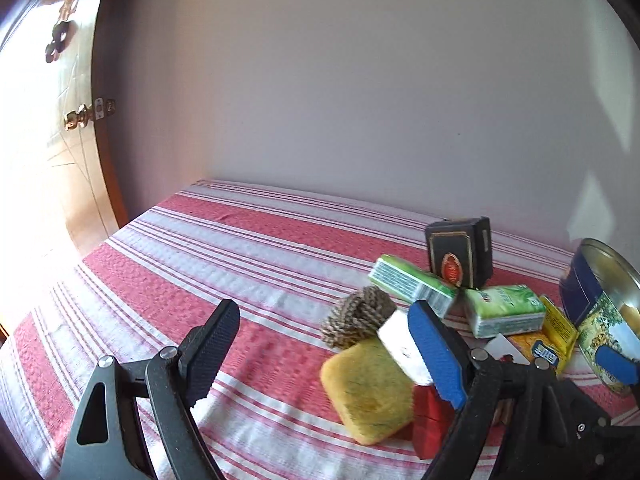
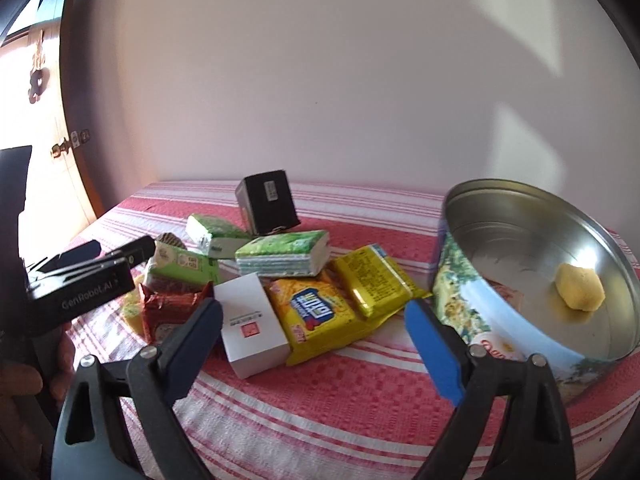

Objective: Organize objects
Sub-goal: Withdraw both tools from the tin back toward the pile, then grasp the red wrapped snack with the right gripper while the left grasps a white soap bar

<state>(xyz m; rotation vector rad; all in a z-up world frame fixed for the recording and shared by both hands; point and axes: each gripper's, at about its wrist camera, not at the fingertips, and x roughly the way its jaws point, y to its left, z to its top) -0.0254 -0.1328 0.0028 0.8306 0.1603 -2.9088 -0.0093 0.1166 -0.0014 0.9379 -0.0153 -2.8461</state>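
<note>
The desk [image 2: 320,420], under a red and white striped cloth and set against a plain wall, carries a round tin [image 2: 532,280] toward its right edge, tipped so its open mouth faces the right gripper [image 2: 316,344]; inside it lies one small yellow lump [image 2: 579,287]. Left of the tin, toward the middle of the desk, sits the pile to be sorted: two yellow snack packs [image 2: 316,316], a white box [image 2: 252,324] touching them, two green tissue packs [image 2: 282,258], a dark box [image 2: 267,202] standing behind at the wall edge, a red wrapper [image 2: 172,308] and, at the pile's left side, a yellow sponge [image 1: 368,392] and a knitted ball [image 1: 358,314]. The right jaws stand wide apart and empty, with the white box and yellow packs straight ahead between them; the white box's long axis runs roughly along the line of reach. The left gripper [image 1: 328,356] also has its jaws apart and empty, with the sponge just inside its blue finger. By my reading the right gripper is better placed for the white box and nearer the tin.
</note>
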